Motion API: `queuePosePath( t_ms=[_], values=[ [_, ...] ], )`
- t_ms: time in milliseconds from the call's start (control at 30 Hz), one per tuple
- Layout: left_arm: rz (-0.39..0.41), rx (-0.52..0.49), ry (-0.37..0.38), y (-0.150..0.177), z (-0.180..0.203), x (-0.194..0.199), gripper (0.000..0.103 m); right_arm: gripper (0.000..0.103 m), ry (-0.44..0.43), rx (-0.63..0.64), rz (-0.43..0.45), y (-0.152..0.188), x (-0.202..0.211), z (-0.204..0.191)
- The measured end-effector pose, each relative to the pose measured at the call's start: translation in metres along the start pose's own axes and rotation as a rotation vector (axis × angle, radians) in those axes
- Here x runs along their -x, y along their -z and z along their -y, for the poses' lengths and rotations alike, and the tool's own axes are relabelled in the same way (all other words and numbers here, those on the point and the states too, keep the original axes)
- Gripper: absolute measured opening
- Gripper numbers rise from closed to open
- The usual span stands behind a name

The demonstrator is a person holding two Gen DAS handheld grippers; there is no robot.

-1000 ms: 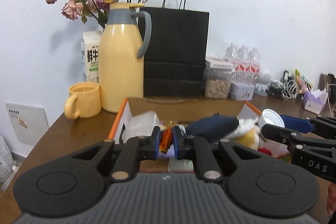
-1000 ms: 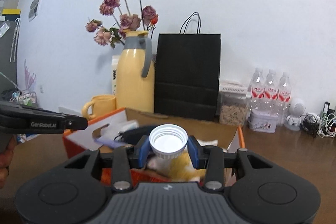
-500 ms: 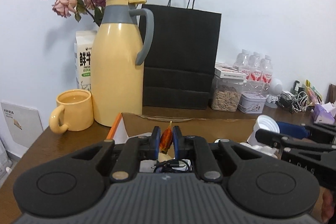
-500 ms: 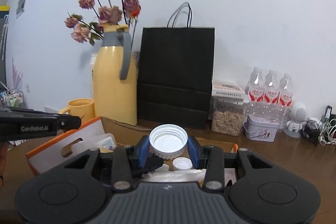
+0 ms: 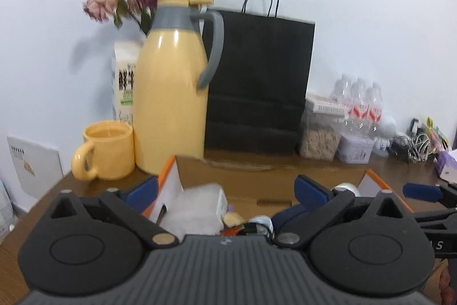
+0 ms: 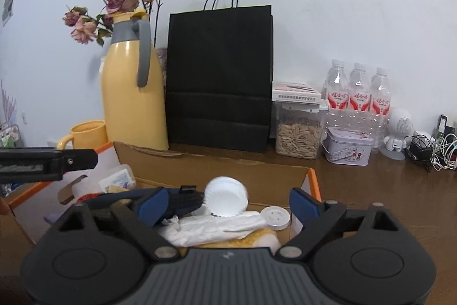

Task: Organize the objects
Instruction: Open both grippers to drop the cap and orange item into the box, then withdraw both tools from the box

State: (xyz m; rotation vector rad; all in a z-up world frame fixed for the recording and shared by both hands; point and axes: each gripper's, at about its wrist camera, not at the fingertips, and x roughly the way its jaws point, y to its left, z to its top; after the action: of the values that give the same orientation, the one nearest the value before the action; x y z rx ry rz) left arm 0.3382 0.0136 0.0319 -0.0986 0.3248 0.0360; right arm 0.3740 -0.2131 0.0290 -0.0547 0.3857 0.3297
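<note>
An open cardboard box with orange edges [image 5: 257, 176] [image 6: 217, 165] sits on the brown table, filled with mixed items. My left gripper [image 5: 225, 190] is open and empty above the box; a small orange-red wrapped item [image 5: 231, 232] lies below it beside a clear plastic container [image 5: 197, 205]. My right gripper [image 6: 228, 199] is open and empty above the box; the white ribbed lid [image 6: 225, 199] lies tilted between its jaws on white crumpled paper [image 6: 217, 227], next to a small white cap [image 6: 275, 216].
Behind the box stand a yellow thermos jug [image 5: 171, 105] with dried roses, a yellow mug [image 5: 105, 150], a milk carton [image 5: 124, 85], a black paper bag [image 6: 220, 76], a seed jar [image 6: 297, 133], a tin [image 6: 348, 145], water bottles [image 6: 357, 96] and cables [image 6: 428, 150].
Both grippers opened. The left one let go of the orange-red wrapped item and the right one let go of the white lid; both now lie in the box.
</note>
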Motion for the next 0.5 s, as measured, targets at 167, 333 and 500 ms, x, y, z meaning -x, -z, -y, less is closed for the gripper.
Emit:
queuePosePath(
  t_ms=[167,333,500],
  values=[
    [-0.003,-0.005,0.008,-0.001,0.001,0.002,0.103,0.103,-0.006,-0.021,-0.008,0.001,0.001,0.002],
    [-0.005,0.003,0.002,-0.002,0.0,0.005,0.103,0.103,-0.013,-0.018,0.008,0.001,0.007,0.0],
    [0.012,-0.002,0.015,-0.006,0.002,0.019,0.103,0.103,-0.024,-0.009,0.033,-0.002,0.02,-0.005]
  ],
)
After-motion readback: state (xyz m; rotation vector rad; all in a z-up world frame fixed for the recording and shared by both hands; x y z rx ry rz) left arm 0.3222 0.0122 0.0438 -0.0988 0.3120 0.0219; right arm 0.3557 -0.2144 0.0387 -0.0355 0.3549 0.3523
